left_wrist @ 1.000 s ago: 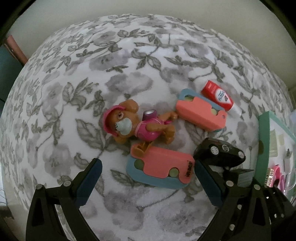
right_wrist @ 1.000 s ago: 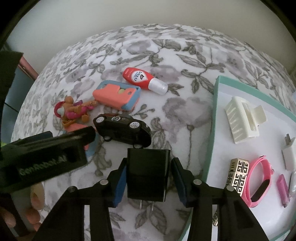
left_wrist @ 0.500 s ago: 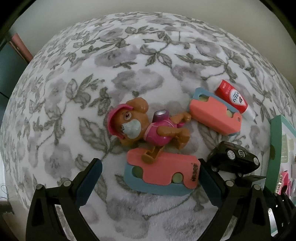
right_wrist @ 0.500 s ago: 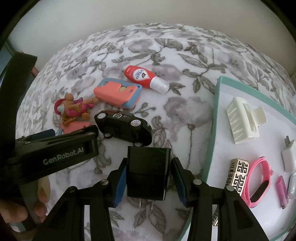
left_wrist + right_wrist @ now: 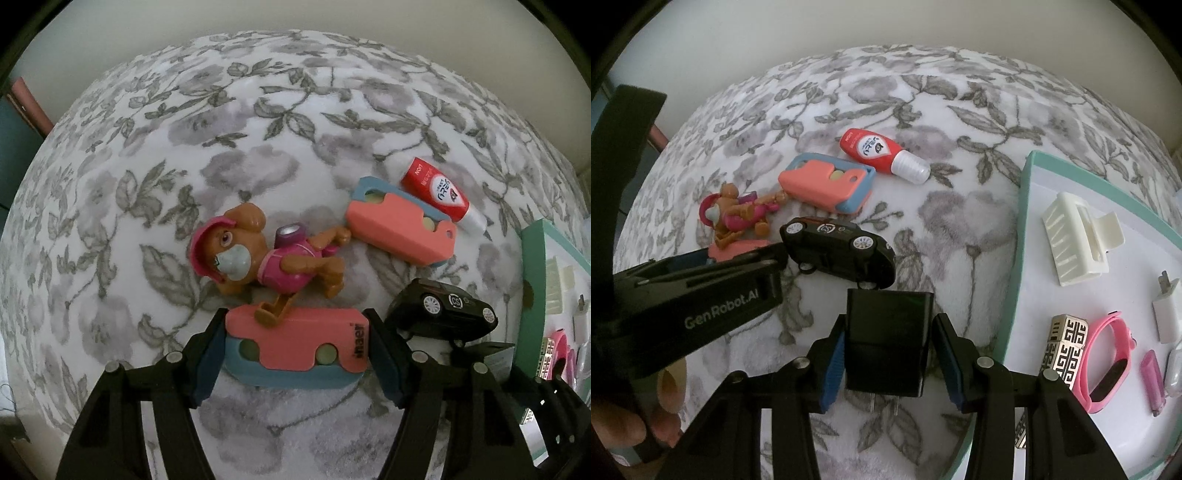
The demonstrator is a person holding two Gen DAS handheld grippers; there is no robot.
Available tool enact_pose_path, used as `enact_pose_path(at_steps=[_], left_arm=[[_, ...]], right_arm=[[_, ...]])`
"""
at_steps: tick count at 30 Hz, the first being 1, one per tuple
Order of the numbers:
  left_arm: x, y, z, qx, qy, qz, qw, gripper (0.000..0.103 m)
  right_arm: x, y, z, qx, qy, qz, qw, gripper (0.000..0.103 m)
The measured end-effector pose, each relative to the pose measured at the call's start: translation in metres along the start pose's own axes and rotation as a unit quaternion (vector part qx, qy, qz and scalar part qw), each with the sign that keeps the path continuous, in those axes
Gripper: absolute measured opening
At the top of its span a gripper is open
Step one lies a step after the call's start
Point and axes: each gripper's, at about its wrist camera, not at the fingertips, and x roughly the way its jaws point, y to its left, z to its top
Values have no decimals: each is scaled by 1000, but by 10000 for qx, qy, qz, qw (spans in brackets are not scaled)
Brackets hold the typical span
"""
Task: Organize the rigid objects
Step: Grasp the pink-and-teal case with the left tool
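Domestic setting, likely a home room. Soft fleecy cloth (image 5: 258, 129) with grey flower-and-leaf print covers the surface. Household odds and ends lie on it: toy dog figure (image 5: 266, 254), black toy car (image 5: 838, 247), small red bottle (image 5: 879, 153). Mint-edged white tray (image 5: 1019, 258) holds a white hair claw (image 5: 1078, 243), pink wristband (image 5: 1108, 358), white plug (image 5: 1167, 314). Plain pale wall (image 5: 295, 18) behind.

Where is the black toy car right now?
In the right wrist view the black toy car lies on the floral cloth left of centre, just beyond the black charger in the right claw, near the pink-and-blue case.
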Motion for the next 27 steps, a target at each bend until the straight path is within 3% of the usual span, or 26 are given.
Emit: enact_pose_path(at_steps=[7, 19, 27], left_arm=[[-4, -1, 1, -33, -20, 17, 10000, 72], [-45, 4, -7, -57, -271, 28, 9996, 72], [-71, -1, -6, -120, -630, 31, 9979, 72]], right_arm=[[0, -1, -1, -2, 21, 5, 10000, 46], [-10, -7, -4, 194, 22, 132, 9997, 45], [-40, -18, -2, 363, -360, 259, 9984, 45]])
